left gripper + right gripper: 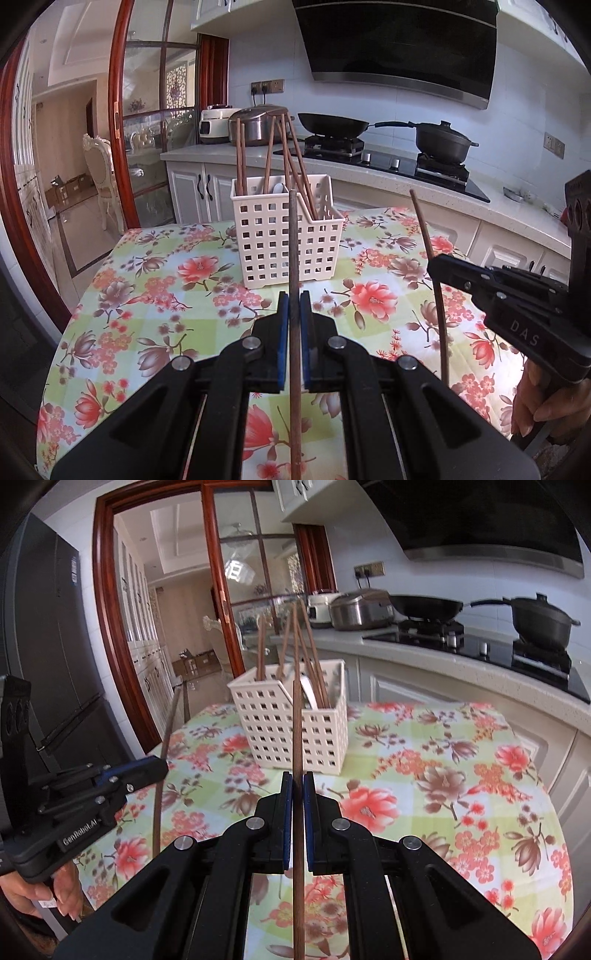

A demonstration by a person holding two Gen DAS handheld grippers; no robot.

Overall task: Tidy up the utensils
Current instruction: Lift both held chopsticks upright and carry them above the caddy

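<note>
A white plastic utensil basket [286,240] [295,727] stands on the floral table with several brown chopsticks and a white spoon in it. My left gripper [294,299] is shut on a brown chopstick [294,258], held upright in front of the basket. It also shows in the right wrist view [147,766] with its chopstick [166,731]. My right gripper [297,781] is shut on another brown chopstick [296,731], also upright before the basket. It appears in the left wrist view [439,267] with its chopstick [424,229].
The table has a floral cloth [166,295] [443,794]. Behind it runs a counter with a rice cooker [255,125], a wok [332,123] and a black pot [443,142] on a hob. A wooden glass door [236,590] and a dark fridge [55,646] stand to the left.
</note>
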